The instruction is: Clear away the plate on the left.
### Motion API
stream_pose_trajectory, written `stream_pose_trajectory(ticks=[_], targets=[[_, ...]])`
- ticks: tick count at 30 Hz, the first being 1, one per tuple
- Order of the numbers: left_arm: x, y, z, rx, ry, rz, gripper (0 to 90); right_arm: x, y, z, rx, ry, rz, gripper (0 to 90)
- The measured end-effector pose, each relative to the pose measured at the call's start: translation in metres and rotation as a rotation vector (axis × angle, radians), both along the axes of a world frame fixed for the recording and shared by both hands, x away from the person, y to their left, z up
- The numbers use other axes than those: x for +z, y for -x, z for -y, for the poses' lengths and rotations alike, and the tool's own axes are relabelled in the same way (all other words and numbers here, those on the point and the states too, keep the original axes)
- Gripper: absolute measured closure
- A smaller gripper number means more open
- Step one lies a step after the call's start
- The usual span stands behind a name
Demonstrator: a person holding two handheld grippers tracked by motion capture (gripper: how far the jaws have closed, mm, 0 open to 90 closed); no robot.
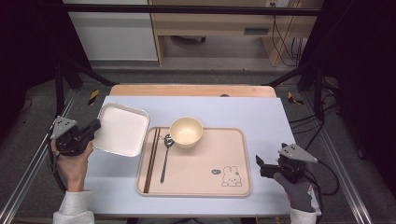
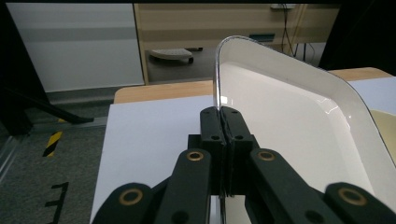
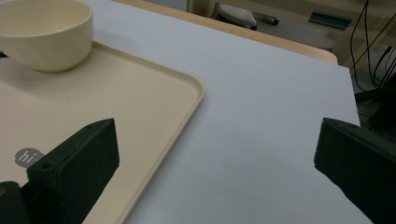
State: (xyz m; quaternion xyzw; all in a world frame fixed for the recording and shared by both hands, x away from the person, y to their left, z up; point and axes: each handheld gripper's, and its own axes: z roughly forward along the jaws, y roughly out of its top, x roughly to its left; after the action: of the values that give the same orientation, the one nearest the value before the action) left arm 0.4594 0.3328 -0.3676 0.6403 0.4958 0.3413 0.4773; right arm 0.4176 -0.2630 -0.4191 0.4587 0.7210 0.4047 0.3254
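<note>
A white square plate (image 1: 122, 129) is held tilted over the table's left part, its right edge near the beige tray (image 1: 205, 179). My left gripper (image 1: 94, 126) is shut on the plate's left rim; in the left gripper view the jaws pinch the rim (image 2: 217, 84) of the plate (image 2: 289, 126). On the tray stand a cream bowl (image 1: 186, 132), a dark spoon (image 1: 166, 156) and brown chopsticks (image 1: 152, 158). My right gripper (image 1: 258, 164) hovers open just right of the tray, nothing between its jaws. The right gripper view shows the bowl (image 3: 44, 32) and the tray's corner (image 3: 187, 93).
A pale blue mat (image 1: 252, 112) covers the table, with a wooden edge (image 1: 191, 89) at the back. The tray carries a rabbit print (image 1: 231, 176) at its front right. Black frame posts and cables (image 1: 322, 84) stand to the right.
</note>
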Motion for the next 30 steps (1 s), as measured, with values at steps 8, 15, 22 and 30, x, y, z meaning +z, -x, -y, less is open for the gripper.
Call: stream_pose_trajectory(ticks=[8, 15, 22, 30], targets=[[0.000, 0.008, 0.011, -0.033, -0.008, 0.017, 88.9, 0.000, 0.000, 0.000, 0.003, -0.001, 0.003, 0.3], [0.004, 0.016, 0.026, -0.069, -0.019, 0.042, 88.9, 0.002, 0.001, -0.001, 0.006, -0.003, 0.009, 0.3], [0.008, 0.021, 0.044, -0.115, -0.036, 0.059, 88.9, 0.002, 0.001, -0.001, 0.007, -0.009, 0.014, 0.3], [0.009, 0.023, 0.068, -0.173, -0.054, 0.064, 88.9, 0.002, 0.001, -0.002, 0.011, -0.005, 0.011, 0.3]])
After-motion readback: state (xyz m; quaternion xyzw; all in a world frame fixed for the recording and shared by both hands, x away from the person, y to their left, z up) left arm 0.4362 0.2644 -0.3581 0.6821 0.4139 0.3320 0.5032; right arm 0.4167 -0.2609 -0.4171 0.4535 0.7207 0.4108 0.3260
